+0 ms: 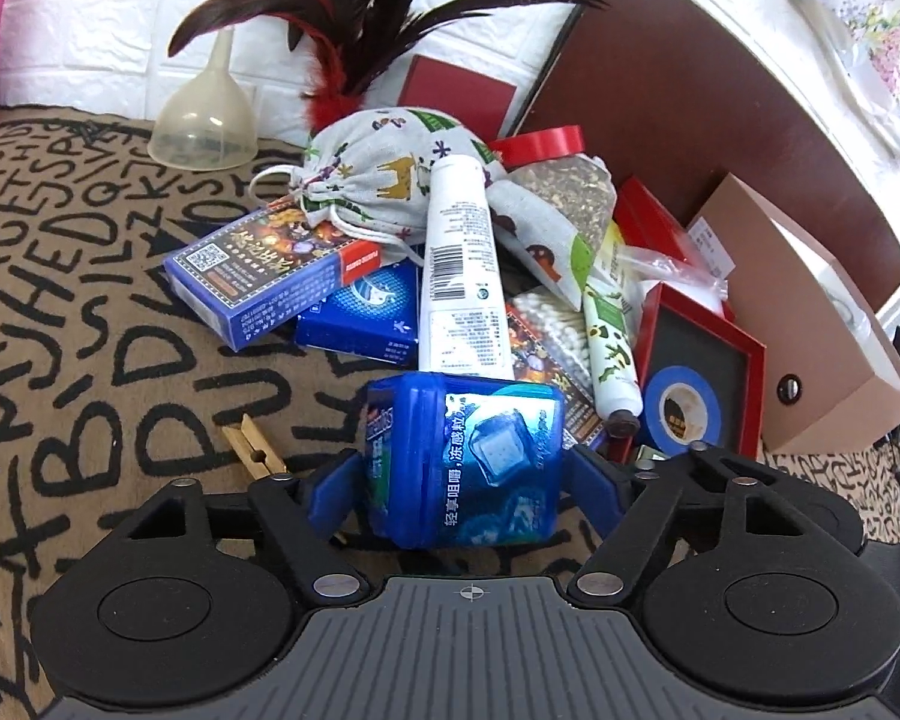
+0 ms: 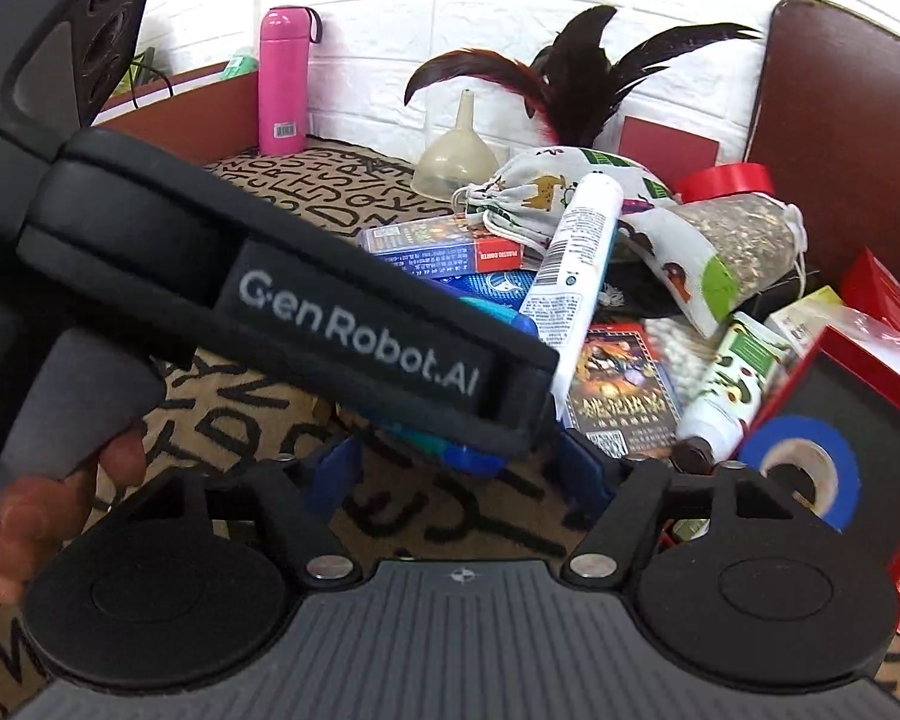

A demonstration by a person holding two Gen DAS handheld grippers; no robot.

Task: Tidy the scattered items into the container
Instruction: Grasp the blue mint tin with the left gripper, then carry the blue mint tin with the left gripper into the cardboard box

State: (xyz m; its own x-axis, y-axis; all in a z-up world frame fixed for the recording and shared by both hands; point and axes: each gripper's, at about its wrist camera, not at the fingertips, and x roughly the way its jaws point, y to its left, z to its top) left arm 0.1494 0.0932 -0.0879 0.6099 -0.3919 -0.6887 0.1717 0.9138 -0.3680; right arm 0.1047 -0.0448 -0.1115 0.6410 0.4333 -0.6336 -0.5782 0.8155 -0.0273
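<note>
Both wrist cameras look forward and slightly down, close over the patterned worktop (image 1: 90, 312) toward the white brick wall (image 2: 450, 30). They share the pile around the white bottle (image 1: 462, 264); the right view sits farther back.

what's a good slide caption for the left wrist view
Left gripper closed on a blue gum box before a cluttered pile, wooden clothespin alongside on the letter-print cloth.

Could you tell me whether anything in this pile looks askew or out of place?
Yes. The white bottle lies tipped across the heap, propped on the printed drawstring bag and the blue card boxes. A wooden clothespin lies apart on the lettered cloth. The left gripper holds a blue gum container tilted sideways.
</note>
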